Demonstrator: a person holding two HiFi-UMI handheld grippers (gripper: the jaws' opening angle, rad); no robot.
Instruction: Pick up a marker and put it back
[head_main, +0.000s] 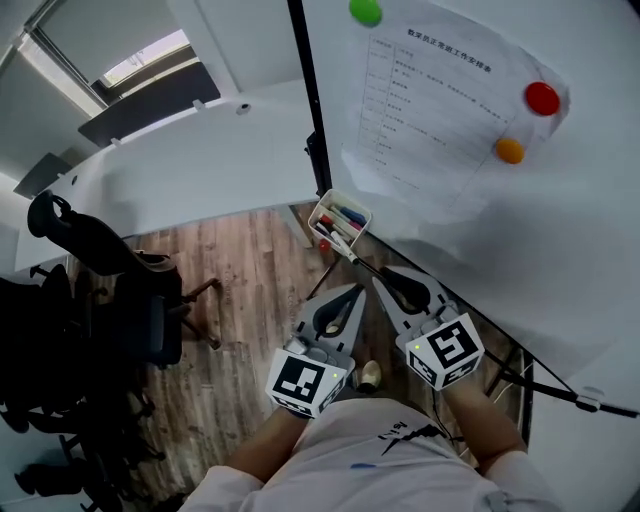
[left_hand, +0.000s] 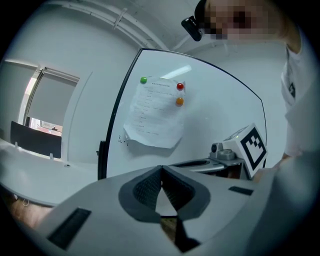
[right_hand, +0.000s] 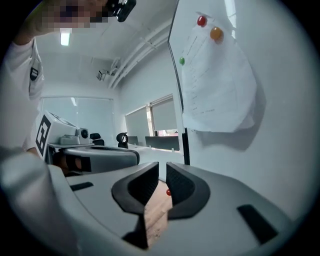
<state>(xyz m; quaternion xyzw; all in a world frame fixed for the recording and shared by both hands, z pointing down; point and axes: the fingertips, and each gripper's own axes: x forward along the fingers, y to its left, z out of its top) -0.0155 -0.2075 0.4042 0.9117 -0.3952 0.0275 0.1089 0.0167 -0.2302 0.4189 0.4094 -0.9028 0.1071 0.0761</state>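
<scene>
Small white wire-edged marker tray (head_main: 322, 206) hangs at the bottom edge of the big white whiteboard (head_main: 570, 240), above the wood plank floor (head_main: 240, 290). A bunch of coloured plastic markers (head_main: 346, 216) (red, blue, dark caps) sits in the tray, none taken out. One white-barrelled marker (head_main: 343, 247) pokes out over the tray's near rim.

Left hand-held gripper (head_main: 352, 292) (left_hand: 161, 168): pads meet at the tips, nothing between them. It sits near the tray, on its near side, not touching. Right hand-held gripper (head_main: 383, 283) (right_hand: 162, 169): jaws a narrow slit apart and empty, only floor showing through. It is just right of the left one, close to the board.

Pick not started. My read is that the markers are light, stiff plastic tubes, smooth and round, so they could slip or twist in the pads. Best hold looks like mid-barrel, pads squarely across it. The protruding marker looks like the easy one, clear of its neighbours. The right jaws would need to open wider first.
</scene>
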